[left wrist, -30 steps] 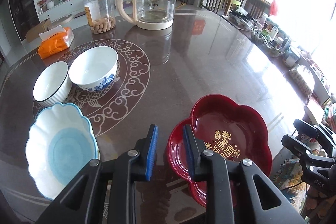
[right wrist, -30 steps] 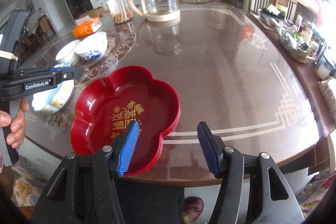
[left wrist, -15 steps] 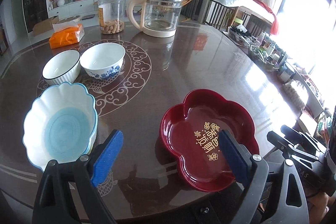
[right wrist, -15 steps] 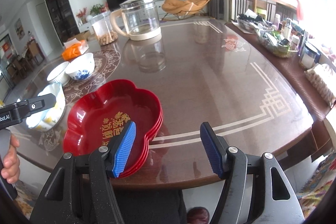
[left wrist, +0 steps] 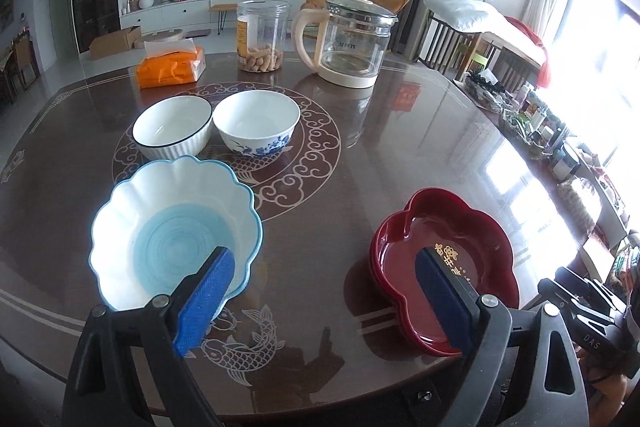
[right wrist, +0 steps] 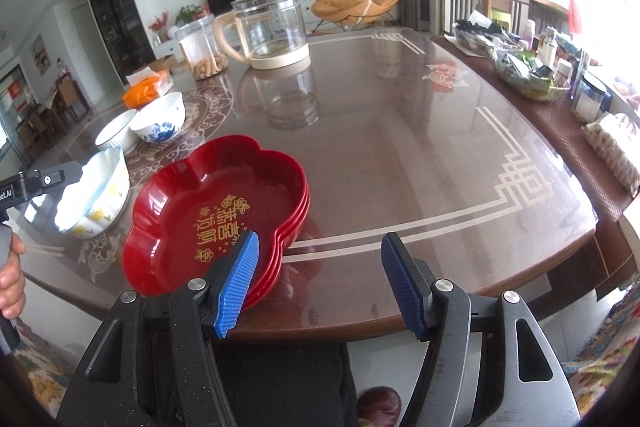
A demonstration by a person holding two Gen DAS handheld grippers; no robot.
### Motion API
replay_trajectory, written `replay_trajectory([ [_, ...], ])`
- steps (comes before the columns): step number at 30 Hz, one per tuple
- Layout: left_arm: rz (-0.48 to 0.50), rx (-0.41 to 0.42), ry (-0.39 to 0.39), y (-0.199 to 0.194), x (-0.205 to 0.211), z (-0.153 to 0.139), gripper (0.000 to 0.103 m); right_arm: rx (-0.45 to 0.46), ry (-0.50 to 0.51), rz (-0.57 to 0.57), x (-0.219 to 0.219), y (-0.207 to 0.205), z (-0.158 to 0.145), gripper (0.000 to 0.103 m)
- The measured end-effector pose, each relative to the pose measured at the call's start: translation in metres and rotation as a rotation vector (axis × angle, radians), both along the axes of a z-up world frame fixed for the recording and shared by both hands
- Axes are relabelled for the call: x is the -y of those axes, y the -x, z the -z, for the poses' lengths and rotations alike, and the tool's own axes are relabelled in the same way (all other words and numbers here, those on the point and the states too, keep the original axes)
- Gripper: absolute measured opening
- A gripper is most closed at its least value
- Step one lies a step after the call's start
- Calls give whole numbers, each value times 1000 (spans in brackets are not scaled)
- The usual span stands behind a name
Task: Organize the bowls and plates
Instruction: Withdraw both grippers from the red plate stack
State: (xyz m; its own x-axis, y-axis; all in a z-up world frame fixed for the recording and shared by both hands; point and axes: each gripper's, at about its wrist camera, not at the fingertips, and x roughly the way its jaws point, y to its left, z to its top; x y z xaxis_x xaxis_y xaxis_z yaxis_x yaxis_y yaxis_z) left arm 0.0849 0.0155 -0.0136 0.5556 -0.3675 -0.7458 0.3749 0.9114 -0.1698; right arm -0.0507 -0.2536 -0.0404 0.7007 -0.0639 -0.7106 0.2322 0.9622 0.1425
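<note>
1. Stack of glossy red flower-shaped plates [right wrist: 216,211], near table edge, empty.
2. Scalloped white-and-blue ceramic bowl [left wrist: 172,231], empty, left of plates.
3. Clear plastic jar [left wrist: 262,35], peanuts inside.
4. Left gripper [left wrist: 324,297], right gripper [right wrist: 318,285]: jaws apart, gripping nothing.

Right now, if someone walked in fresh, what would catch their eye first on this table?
Probably the stack of red flower-shaped plates with gold lettering, near the table's front edge. Next, the scalloped white-and-blue bowl to its left, with two smaller white bowls side by side behind it. At the back stands a glass kettle.
</note>
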Motion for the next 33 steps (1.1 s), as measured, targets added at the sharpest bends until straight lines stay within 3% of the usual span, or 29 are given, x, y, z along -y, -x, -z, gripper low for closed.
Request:
replay_trajectory([
  [8, -66, -21, 52, -7, -26, 5, 92, -36, -31, -139, -19, 9, 9, 68],
  [17, -47, -26, 45, -6, -23, 9, 92, -71, -34, -273, -51, 8, 17, 68],
  [33, -57, -18, 43, -1, -29, 7, 92, -107, -48, -344, -70, 19, 21, 68],
])
